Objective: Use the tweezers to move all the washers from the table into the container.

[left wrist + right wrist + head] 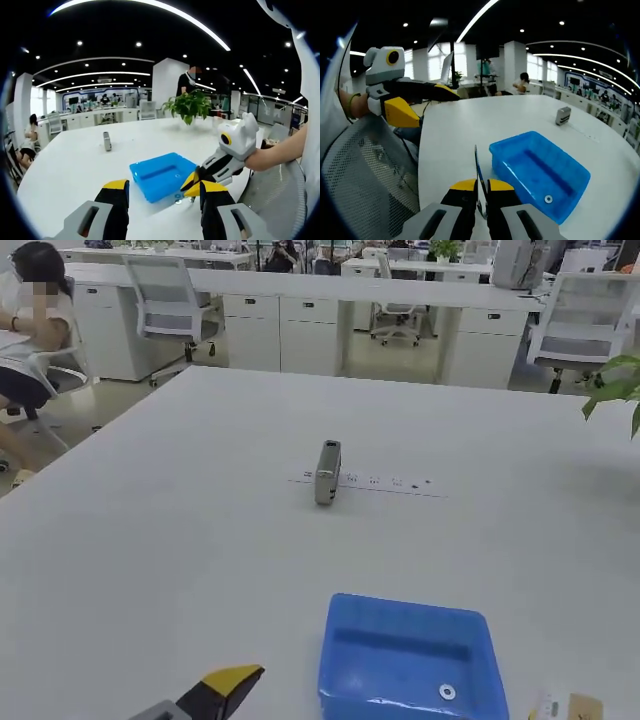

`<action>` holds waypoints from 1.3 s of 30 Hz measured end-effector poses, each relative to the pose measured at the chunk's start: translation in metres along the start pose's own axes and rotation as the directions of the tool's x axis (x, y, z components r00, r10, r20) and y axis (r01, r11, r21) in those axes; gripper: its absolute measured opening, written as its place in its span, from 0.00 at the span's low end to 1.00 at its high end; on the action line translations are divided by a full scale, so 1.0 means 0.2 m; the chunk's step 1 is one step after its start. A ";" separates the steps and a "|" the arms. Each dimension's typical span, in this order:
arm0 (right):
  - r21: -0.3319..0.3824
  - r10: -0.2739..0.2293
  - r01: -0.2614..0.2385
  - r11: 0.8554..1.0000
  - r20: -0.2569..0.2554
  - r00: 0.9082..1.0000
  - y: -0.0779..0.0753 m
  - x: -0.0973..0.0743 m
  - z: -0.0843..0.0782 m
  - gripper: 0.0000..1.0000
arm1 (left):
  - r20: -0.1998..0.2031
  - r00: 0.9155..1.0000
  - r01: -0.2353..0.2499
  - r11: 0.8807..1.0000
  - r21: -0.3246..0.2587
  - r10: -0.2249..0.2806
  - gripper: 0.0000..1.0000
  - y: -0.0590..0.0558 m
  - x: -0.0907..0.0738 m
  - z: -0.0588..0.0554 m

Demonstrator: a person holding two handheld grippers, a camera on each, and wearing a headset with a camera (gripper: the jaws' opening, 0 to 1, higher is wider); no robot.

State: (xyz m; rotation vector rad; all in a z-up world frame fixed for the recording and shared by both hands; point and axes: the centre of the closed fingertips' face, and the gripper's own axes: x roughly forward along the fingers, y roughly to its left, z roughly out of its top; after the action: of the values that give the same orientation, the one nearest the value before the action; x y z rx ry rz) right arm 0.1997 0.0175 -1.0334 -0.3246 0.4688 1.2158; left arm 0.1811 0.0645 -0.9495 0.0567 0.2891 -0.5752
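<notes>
Washer in blue container | R claw clamped on tweezers | L claw jaws apart, empty | worktop

Blue container with one washer inside; tweezers held in the right tool.
The thin, dark metal tweezers are pinched between that tool's jaws, tips pointing forward. The open rectangular container sits on the white worktop just ahead and to the tool's right. The small silver washer lies flat on its floor, near the tool-side corner.
</notes>
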 end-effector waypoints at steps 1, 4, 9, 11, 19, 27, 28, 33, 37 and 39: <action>0.000 0.000 0.000 1.000 -0.001 1.000 0.00 0.00 0.00 0.03 | 0.000 1.000 -0.001 1.000 -0.001 0.001 0.56 0.00 0.00 0.00; -0.003 -0.003 0.003 1.000 -0.003 1.000 -0.01 0.00 0.00 0.02 | -0.001 1.000 -0.004 1.000 -0.002 0.004 0.56 0.01 0.00 0.00; 0.036 -0.019 0.019 0.999 -0.006 1.000 -0.03 -0.03 -0.02 0.02 | 0.001 1.000 0.000 1.000 -0.004 0.000 0.56 0.00 0.00 0.00; 0.044 -0.025 0.026 0.999 -0.007 1.000 -0.04 -0.04 -0.02 0.02 | 0.001 1.000 0.003 1.000 -0.004 -0.003 0.55 0.00 0.00 0.00; 0.114 -0.042 0.041 0.993 0.011 0.999 -0.07 -0.05 -0.02 0.02 | 0.004 1.000 0.012 1.000 -0.004 -0.012 0.55 -0.01 0.00 0.00; 0.147 -0.064 0.057 0.987 0.049 0.997 -0.10 -0.09 0.02 0.02 | 0.015 1.000 0.009 1.000 -0.012 -0.009 0.55 0.00 0.00 0.01; 0.146 -0.065 0.057 0.988 0.050 0.997 -0.10 -0.09 0.02 0.02 | 0.015 1.000 0.010 1.000 -0.012 -0.010 0.55 0.00 0.00 0.01; 0.143 -0.060 0.050 0.988 0.068 0.996 -0.08 -0.10 0.07 0.02 | 0.018 1.000 0.008 1.000 -0.012 -0.008 0.55 0.00 0.00 0.01; 0.130 -0.052 0.042 0.991 0.080 0.995 -0.07 -0.11 0.11 0.02 | 0.022 1.000 0.009 1.000 -0.015 -0.008 0.55 0.00 0.00 0.01; 0.126 -0.051 0.040 0.991 0.085 0.995 -0.07 -0.12 0.13 0.02 | 0.023 1.000 0.009 1.000 -0.017 -0.009 0.55 0.00 0.00 0.01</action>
State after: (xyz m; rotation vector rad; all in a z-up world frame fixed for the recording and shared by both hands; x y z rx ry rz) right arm 0.2111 0.0063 -0.9982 -0.1733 0.4561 1.1460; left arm 0.1809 0.0645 -0.9468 0.0325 0.2719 -0.5820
